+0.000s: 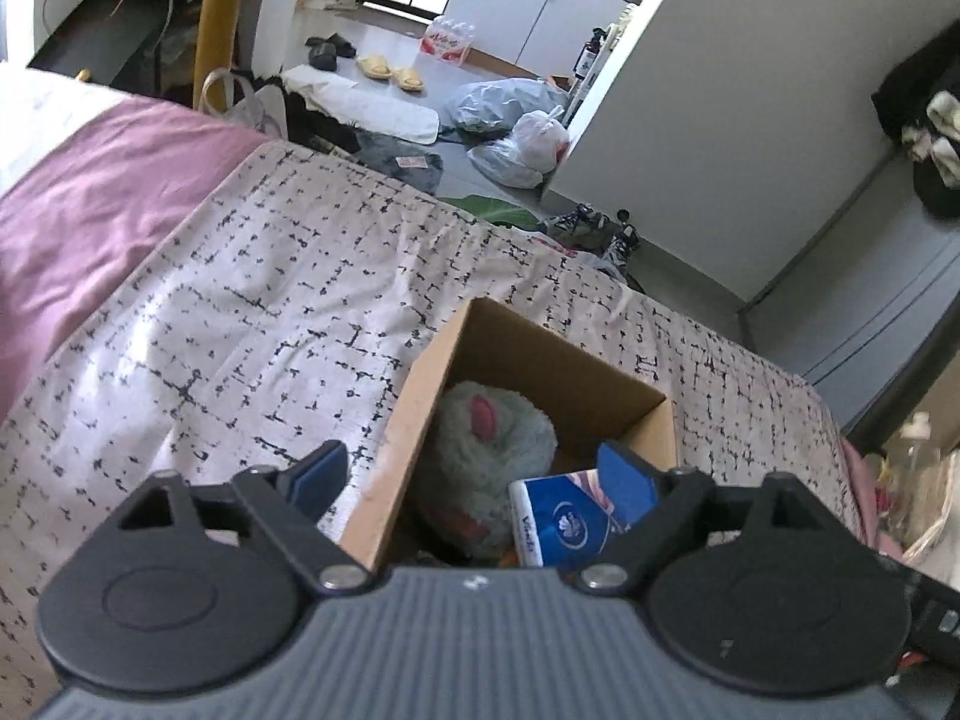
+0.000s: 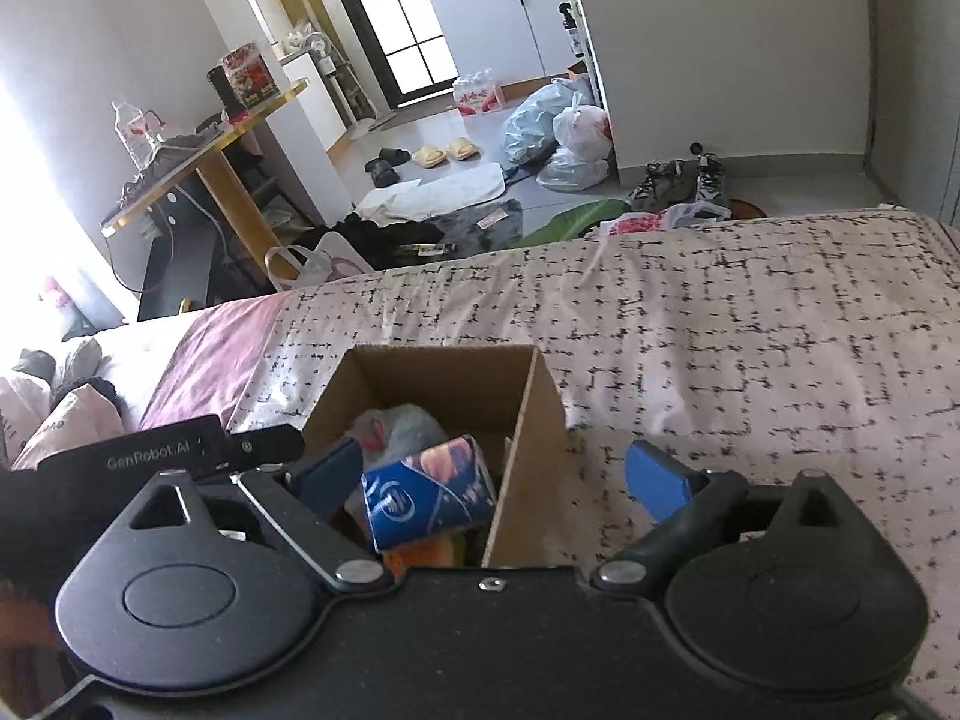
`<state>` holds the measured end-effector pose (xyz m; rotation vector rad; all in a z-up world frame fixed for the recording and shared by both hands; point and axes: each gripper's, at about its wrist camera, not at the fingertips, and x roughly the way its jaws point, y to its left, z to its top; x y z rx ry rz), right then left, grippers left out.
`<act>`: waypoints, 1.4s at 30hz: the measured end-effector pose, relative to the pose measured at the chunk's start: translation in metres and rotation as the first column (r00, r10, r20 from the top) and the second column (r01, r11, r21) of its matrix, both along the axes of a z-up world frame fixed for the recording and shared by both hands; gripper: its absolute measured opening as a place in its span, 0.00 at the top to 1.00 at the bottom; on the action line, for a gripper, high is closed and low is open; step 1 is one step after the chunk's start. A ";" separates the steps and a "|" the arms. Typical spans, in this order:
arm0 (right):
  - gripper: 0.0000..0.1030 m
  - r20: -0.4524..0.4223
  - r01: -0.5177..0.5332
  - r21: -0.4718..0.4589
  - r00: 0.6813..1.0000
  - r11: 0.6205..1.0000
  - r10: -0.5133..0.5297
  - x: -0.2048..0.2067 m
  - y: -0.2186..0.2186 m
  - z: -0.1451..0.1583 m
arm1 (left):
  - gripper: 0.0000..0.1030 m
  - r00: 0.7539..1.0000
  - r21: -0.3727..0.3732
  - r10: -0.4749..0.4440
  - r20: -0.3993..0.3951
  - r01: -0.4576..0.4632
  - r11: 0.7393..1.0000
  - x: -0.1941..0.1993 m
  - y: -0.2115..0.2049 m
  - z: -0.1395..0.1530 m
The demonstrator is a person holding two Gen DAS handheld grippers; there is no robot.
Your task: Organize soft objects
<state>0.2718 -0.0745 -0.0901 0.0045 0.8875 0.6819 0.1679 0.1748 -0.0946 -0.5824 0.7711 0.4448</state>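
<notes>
- The grey plush toy [image 1: 492, 450] and blue tissue pack [image 1: 564, 519] lie inside the cardboard box [image 1: 414, 420] on the patterned bedspread [image 1: 240, 312].
- The left gripper [image 1: 474, 480] and right gripper [image 2: 498, 474] straddle opposite box walls, jaws spread wide, nothing held.
- Judged best: lift both clear without snagging the rim.

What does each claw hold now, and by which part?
Nothing. The left claw and right claw are open above the brown cardboard box; their pads touch nothing.
</notes>
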 end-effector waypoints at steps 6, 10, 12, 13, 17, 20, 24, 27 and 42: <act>0.04 0.008 0.037 -0.007 0.999 0.999 -0.037 -0.005 -0.026 0.008 | 0.05 1.000 0.029 -0.013 -0.016 0.013 0.999 -0.004 -0.010 0.008; 0.00 0.016 0.064 -0.009 0.998 0.998 -0.064 -0.009 -0.045 0.013 | 0.04 0.998 0.044 -0.058 -0.023 0.059 0.997 -0.009 -0.017 0.016; 0.00 0.013 0.072 -0.007 0.997 0.997 -0.072 -0.012 -0.053 0.015 | 0.04 0.996 0.057 -0.086 -0.033 0.088 0.994 -0.011 -0.019 0.022; 0.00 0.014 0.075 -0.005 0.997 0.997 -0.075 -0.013 -0.058 0.017 | 0.04 0.995 0.072 -0.093 -0.039 0.095 0.993 -0.012 -0.019 0.025; 0.00 0.015 0.094 0.005 0.995 0.996 -0.094 -0.021 -0.074 0.027 | 0.04 0.993 0.093 -0.115 -0.036 0.118 0.989 -0.025 -0.021 0.040; 0.00 0.022 0.108 0.007 0.994 0.994 -0.109 -0.029 -0.085 0.033 | 0.04 0.991 0.095 -0.130 -0.022 0.131 0.987 -0.038 -0.021 0.051; 0.00 0.019 0.133 0.015 0.991 0.991 -0.134 -0.037 -0.099 0.040 | 0.01 0.990 0.140 -0.136 -0.032 0.139 0.980 -0.055 -0.027 0.060; 0.00 0.019 0.147 0.014 0.989 0.989 -0.147 -0.044 -0.107 0.043 | 0.01 0.987 0.133 -0.152 -0.048 0.158 0.978 -0.064 -0.031 0.062; 0.00 0.055 0.213 0.011 0.976 0.977 -0.213 -0.099 -0.144 0.063 | 0.01 0.980 0.168 -0.200 0.017 0.195 0.966 -0.099 -0.076 0.106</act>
